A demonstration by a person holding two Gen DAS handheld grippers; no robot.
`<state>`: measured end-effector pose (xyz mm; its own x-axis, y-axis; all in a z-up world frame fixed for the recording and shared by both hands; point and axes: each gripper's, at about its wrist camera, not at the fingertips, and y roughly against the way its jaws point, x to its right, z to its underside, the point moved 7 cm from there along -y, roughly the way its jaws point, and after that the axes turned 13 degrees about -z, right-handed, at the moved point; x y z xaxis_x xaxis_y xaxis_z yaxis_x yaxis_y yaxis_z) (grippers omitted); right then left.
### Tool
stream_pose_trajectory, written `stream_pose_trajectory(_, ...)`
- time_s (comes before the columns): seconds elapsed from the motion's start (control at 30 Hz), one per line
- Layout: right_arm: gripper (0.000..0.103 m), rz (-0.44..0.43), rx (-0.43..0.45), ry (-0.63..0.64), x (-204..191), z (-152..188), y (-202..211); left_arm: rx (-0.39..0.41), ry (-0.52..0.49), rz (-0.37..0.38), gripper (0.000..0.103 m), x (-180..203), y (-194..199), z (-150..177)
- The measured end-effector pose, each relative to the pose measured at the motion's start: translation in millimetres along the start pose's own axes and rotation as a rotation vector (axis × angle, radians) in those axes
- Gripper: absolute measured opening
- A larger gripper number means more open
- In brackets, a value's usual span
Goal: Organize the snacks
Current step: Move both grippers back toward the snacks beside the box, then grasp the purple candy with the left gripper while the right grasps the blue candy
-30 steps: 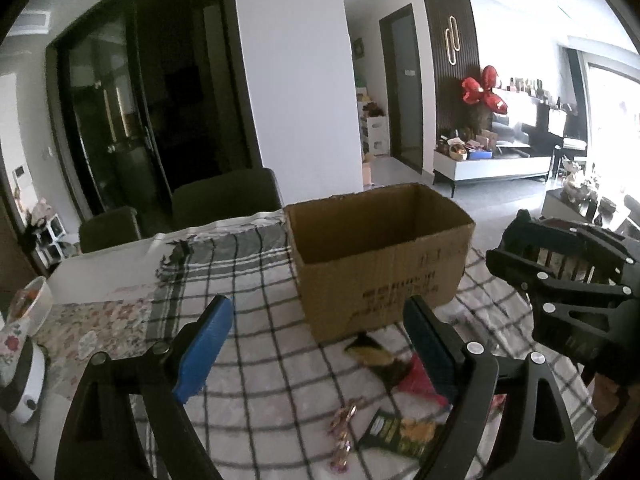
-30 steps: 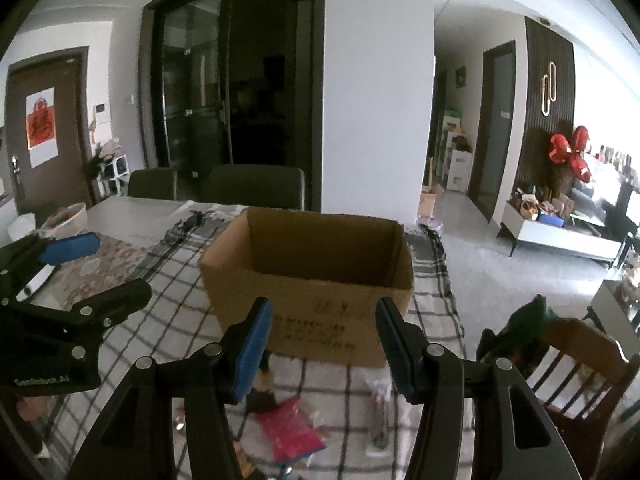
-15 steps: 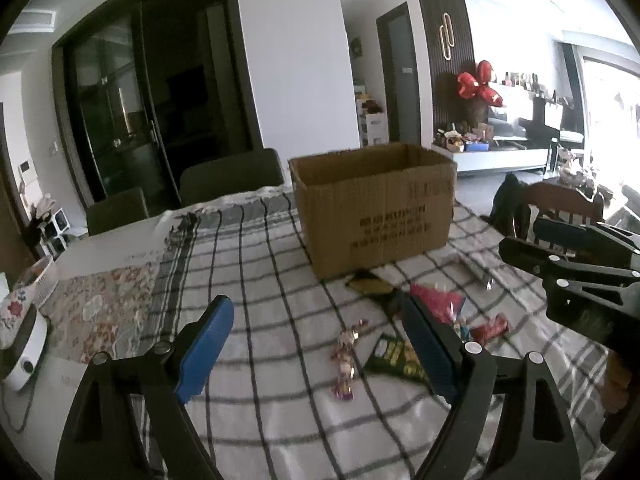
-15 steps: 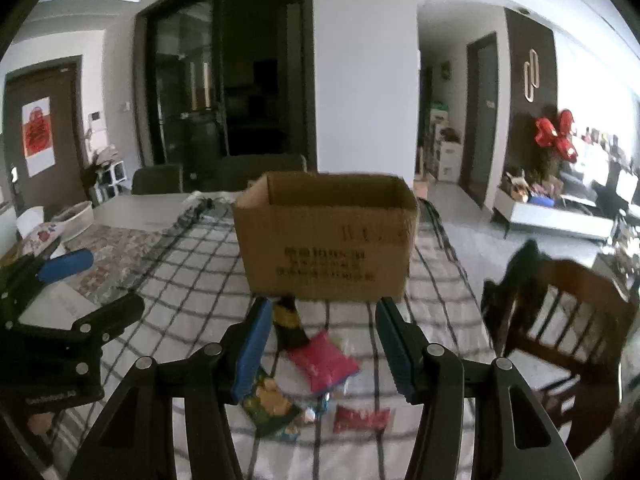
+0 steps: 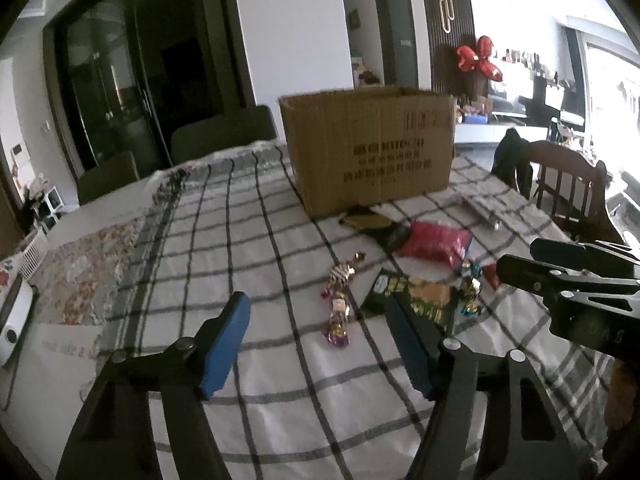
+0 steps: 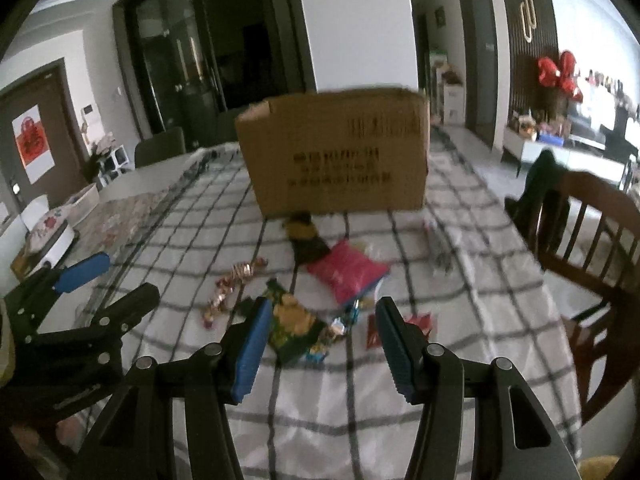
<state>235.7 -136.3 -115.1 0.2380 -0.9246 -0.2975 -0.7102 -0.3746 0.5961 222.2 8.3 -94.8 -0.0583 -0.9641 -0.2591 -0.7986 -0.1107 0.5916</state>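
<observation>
An open cardboard box (image 5: 370, 156) stands on the checked tablecloth (image 5: 256, 248); it also shows in the right wrist view (image 6: 336, 152). Snacks lie in front of it: a pink bag (image 5: 436, 236) (image 6: 348, 272), a green packet (image 5: 416, 292) (image 6: 292, 324), a string of wrapped candies (image 5: 340, 296) (image 6: 232, 284), a small red packet (image 6: 400, 330) and a dark yellow packet (image 6: 304, 236). My left gripper (image 5: 320, 344) is open and empty, just short of the candies. My right gripper (image 6: 320, 340) is open and empty, over the green packet and loose sweets.
A wooden chair (image 6: 592, 240) with a dark garment stands at the table's right edge. A floral mat (image 5: 84, 276) and a white appliance (image 5: 12, 320) lie on the left. Dark chairs (image 5: 224, 132) stand behind the table.
Both grippers have dropped lower and pulled back from the box toward the snacks. The box now looks farther off and the snacks lie between the fingers. Jaws stayed open.
</observation>
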Motion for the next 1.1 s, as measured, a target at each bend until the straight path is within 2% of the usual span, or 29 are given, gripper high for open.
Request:
stream_pose_trajectory(0.27, 0.054, -0.014, -0.052, -0.047, 8.9, 14.8, -26.3, -0.062, -0.01, 0.035, 0.059, 11.4, -30.5, 10.0)
stream_pose_trajectory(0.37, 0.047, -0.021, -0.061, -0.059, 11.5, 16.1, -32.4, -0.075, -0.014, 0.044, 0.057, 16.6, -39.8, 11.9)
stream_pose_trajectory(0.73, 0.043, -0.029, -0.093, -0.12, 20.8, 23.1, -47.7, -0.144, 0.005, 0.087, 0.042, 26.9, -66.4, 19.6)
stream_pose_trajectory(0.97, 0.042, -0.032, -0.098, -0.143, 24.1, 23.3, -54.6, -0.176, 0.035, 0.109, 0.036, 29.1, -78.6, 20.9)
stream_pose_trajectory(1.1, 0.036, -0.037, -0.104, -0.141, 22.7, 24.4, -58.5, -0.187, 0.04, 0.121, 0.035, 29.3, -82.7, 22.0)
